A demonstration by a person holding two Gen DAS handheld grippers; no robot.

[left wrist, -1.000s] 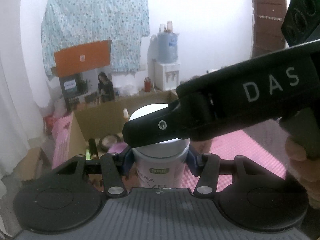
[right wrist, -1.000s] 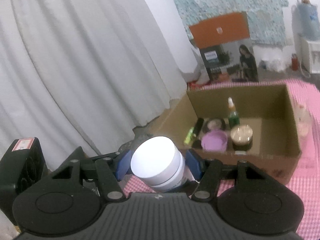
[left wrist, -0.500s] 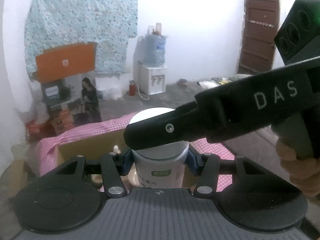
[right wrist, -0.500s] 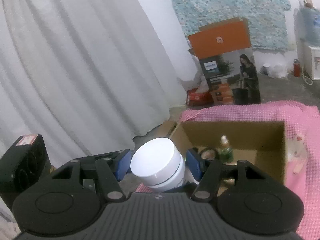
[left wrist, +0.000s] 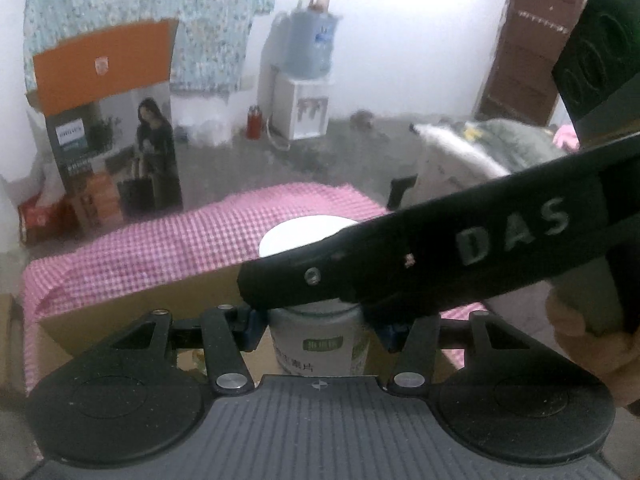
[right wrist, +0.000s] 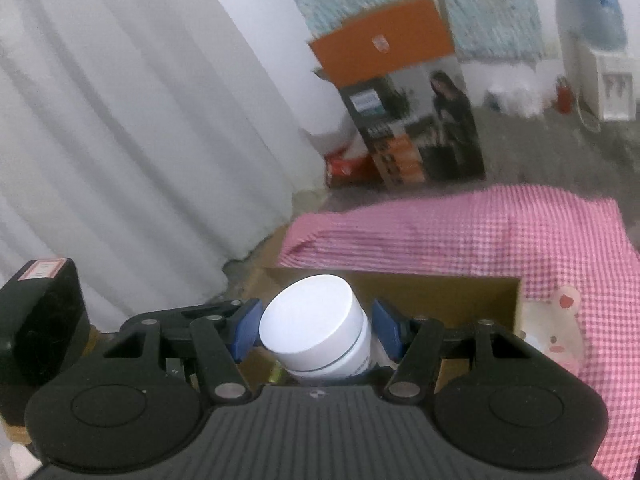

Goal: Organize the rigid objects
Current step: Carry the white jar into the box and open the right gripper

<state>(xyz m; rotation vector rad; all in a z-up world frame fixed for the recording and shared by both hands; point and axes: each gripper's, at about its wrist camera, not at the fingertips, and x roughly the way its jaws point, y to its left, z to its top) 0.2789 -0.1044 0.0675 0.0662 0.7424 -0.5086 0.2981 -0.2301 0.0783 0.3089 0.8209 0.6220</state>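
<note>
White walls (left wrist: 400, 40) enclose a grey concrete floor (left wrist: 340, 160). A pale curtain (right wrist: 140, 120) hangs at one side; a floral cloth (left wrist: 140, 12) drapes the far wall above an orange-topped carton (left wrist: 108, 120). A water dispenser (left wrist: 304, 80) stands beside a red flask (left wrist: 253, 122), with a brown door (left wrist: 532, 40) at the right. Pink gingham (right wrist: 480, 232) covers a low surface.

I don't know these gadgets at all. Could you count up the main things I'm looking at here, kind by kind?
White-lidded jar: 1
Grippers: 2, the left gripper and the right gripper, both clamped on that jar
Boxes: 2, the open cardboard box and the orange-topped box
Pink checked cloth: 1
Total: 6
</note>
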